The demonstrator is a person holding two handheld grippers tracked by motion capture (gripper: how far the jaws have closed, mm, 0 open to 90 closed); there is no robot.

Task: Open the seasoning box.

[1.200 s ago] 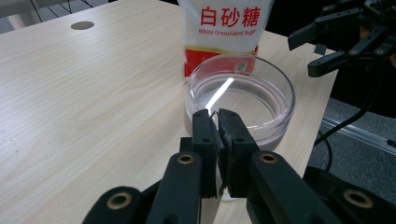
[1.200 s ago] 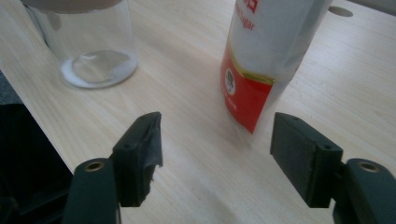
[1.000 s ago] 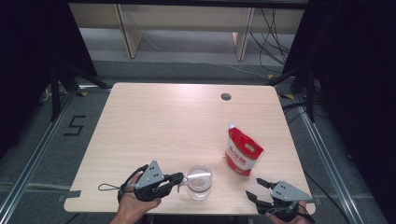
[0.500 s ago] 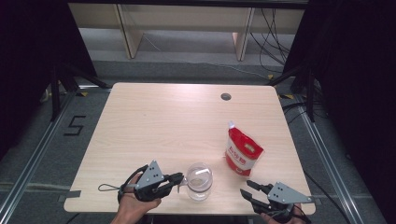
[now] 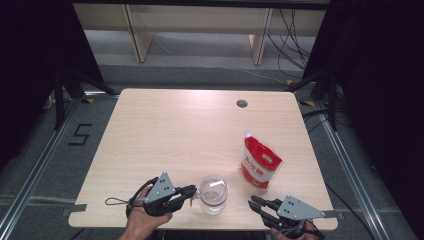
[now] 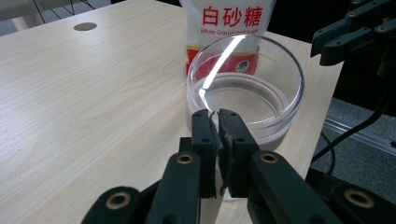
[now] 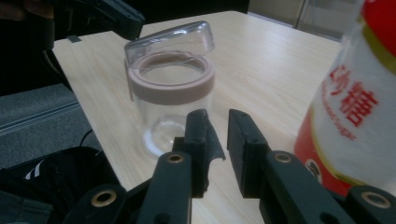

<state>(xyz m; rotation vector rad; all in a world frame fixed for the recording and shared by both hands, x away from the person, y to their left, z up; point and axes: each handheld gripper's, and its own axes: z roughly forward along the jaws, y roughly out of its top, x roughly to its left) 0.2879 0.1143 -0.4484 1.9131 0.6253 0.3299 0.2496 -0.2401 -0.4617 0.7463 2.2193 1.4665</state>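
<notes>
1. Right now, a clear jar [image 5: 213,194] stands near the front edge of the wooden table [image 5: 175,135], between the two grippers.
2. It has a pink ring around its top, and its clear lid [image 7: 170,41] is tipped up on one side, as the right gripper view shows.
3. Down at the front left, the left gripper [image 5: 192,192] sits in a hand [image 5: 142,222], and its tips touch the jar's left side.
4. Its jaws are pressed almost together and pinch something small at the jar's rim. I cannot tell just what that bit is.
5. From the left gripper view, the black tips [image 6: 218,119] meet right at the near edge of the jar [image 6: 245,88].
6. Over at the front right, the right gripper [image 5: 256,205] points toward the jar but stays apart from it.
7. Its jaws have just been closing, and nothing is between them. A thin gap is left, as the right gripper view [image 7: 217,122] shows.
8. Behind the right gripper stands a red and white sugar bag [image 5: 260,165], upright, just to the right of the jar.
9. Far back on the table is a small round hole [image 5: 242,104].
10. Under the table lies a grey floor [image 5: 45,165] with a black number marked on it.
</notes>
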